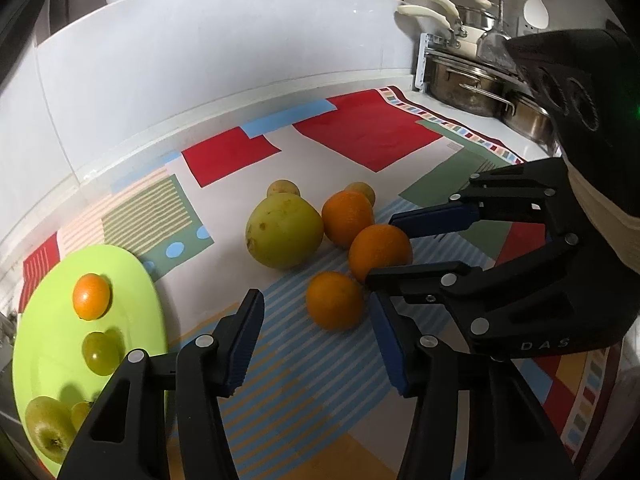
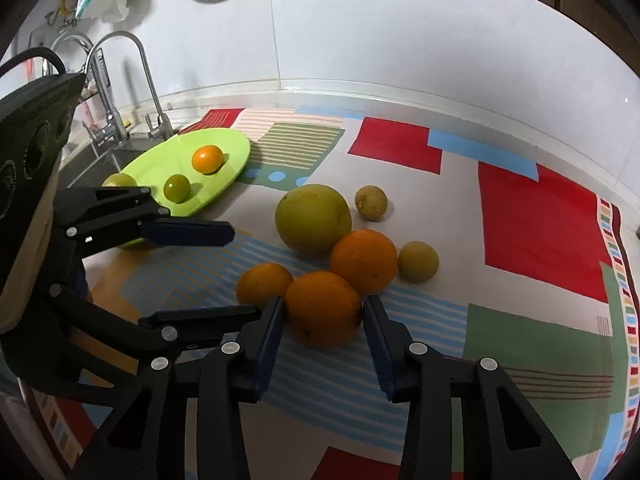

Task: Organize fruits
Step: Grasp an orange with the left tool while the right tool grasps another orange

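Observation:
Three oranges, a big yellow-green fruit (image 1: 284, 230) and two small yellowish fruits lie clustered on a patterned mat. My right gripper (image 2: 323, 306) is shut on the nearest orange (image 2: 323, 312), with a pad pressing on each side; from the left wrist view that gripper (image 1: 380, 249) comes in from the right. My left gripper (image 1: 316, 306) is open around another orange (image 1: 335, 300), with a clear gap at the left pad. A lime-green plate (image 1: 120, 264) at the left holds a small orange fruit (image 1: 91, 296) and several green fruits.
Steel pots (image 1: 468, 88) stand at the counter's far right. A sink with a tall faucet (image 2: 120, 80) lies behind the plate (image 2: 232, 140). A white tiled wall closes the back of the counter. The third orange (image 2: 363, 262) touches the held one.

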Tool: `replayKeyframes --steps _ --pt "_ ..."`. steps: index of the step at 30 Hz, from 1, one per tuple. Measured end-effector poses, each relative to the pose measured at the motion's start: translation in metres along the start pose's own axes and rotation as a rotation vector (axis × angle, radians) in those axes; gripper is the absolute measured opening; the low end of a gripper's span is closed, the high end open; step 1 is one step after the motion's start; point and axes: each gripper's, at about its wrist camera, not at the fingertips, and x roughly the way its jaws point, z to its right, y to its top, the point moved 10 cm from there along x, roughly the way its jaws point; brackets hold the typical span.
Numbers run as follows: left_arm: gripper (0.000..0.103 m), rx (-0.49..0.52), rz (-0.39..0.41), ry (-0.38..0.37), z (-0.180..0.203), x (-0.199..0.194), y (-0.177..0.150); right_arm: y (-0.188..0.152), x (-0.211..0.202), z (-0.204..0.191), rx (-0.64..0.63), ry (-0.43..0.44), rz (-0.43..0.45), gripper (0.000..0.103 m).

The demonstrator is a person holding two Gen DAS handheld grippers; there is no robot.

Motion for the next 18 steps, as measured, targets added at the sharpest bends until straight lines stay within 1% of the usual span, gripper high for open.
replayKeyframes --steps 3,5,10,13,18 --pt "0.053 -0.019 -0.012 -0.01 0.004 0.005 0.002 -0.001 -0.004 0.008 0.028 -0.024 0.005 0.041" --pt "0.049 -0.02 -0.016 0.001 0.006 0.009 0.003 -0.003 -0.008 0.015 0.057 -0.037 0.01 0.041" --pt "0.032 -0.043 -0.04 -0.004 0.01 0.018 0.003 -0.006 -0.017 0.027 0.104 -0.069 0.025 0.041" --pt "0.032 -0.063 -0.042 -0.001 0.01 0.015 0.002 -0.008 -0.021 0.029 0.121 -0.078 0.03 0.041" --pt "0.032 -0.12 -0.023 0.024 0.008 0.0 0.003 -0.01 -0.028 0.029 0.139 -0.079 0.042 0.041"
